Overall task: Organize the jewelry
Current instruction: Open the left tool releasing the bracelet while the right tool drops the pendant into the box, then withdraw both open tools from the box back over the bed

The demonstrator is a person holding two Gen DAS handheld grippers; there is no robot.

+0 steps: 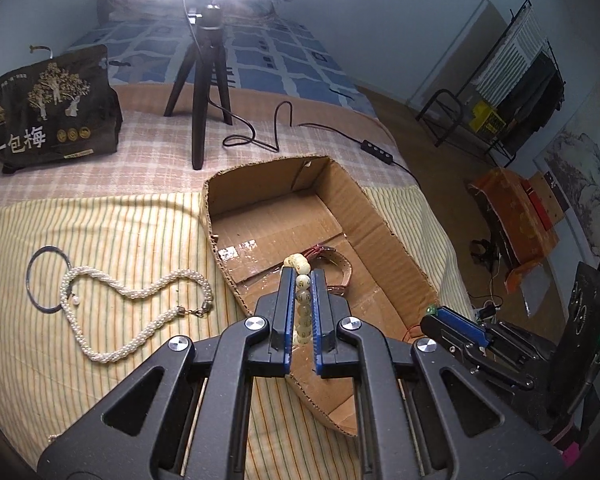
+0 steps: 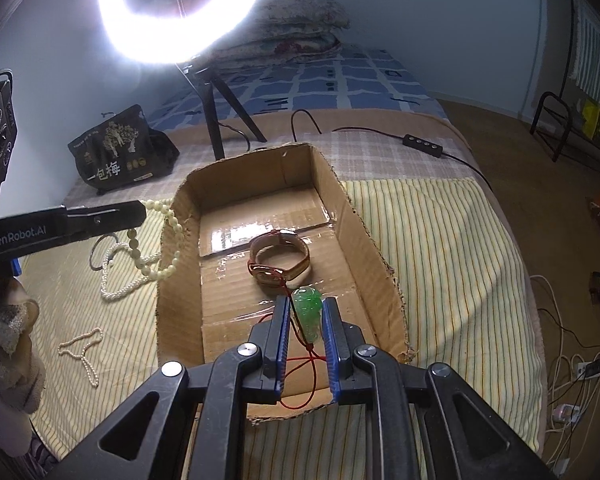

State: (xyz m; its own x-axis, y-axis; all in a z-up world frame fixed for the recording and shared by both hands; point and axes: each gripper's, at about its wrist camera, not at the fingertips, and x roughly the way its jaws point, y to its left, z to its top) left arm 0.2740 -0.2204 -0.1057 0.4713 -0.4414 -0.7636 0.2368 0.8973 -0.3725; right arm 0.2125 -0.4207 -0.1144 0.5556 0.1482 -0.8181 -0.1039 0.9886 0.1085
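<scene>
My left gripper (image 1: pixel 303 276) is shut on a cream bead bracelet (image 1: pixel 302 308) and holds it over the near left wall of the open cardboard box (image 1: pixel 380 216). From the right wrist view the same bracelet (image 2: pixel 156 240) dangles from the left gripper's fingers (image 2: pixel 112 216) at the box's left wall (image 2: pixel 172 240). My right gripper (image 2: pixel 306 304) is shut on a green pendant (image 2: pixel 309 312) with a red cord, low over the box's near floor. A tan watch (image 2: pixel 280 260) lies inside the box. A pearl necklace (image 1: pixel 132 312) and a metal bangle (image 1: pixel 46 278) rest on the striped cloth.
A ring light on a black tripod (image 1: pixel 200 92) stands behind the box, its cable and switch (image 1: pixel 376 148) trailing right. A dark printed bag (image 1: pixel 48 108) sits at the back left. A thin pearl strand (image 2: pixel 80 348) lies on the cloth left of the box. The bed edge drops off at right.
</scene>
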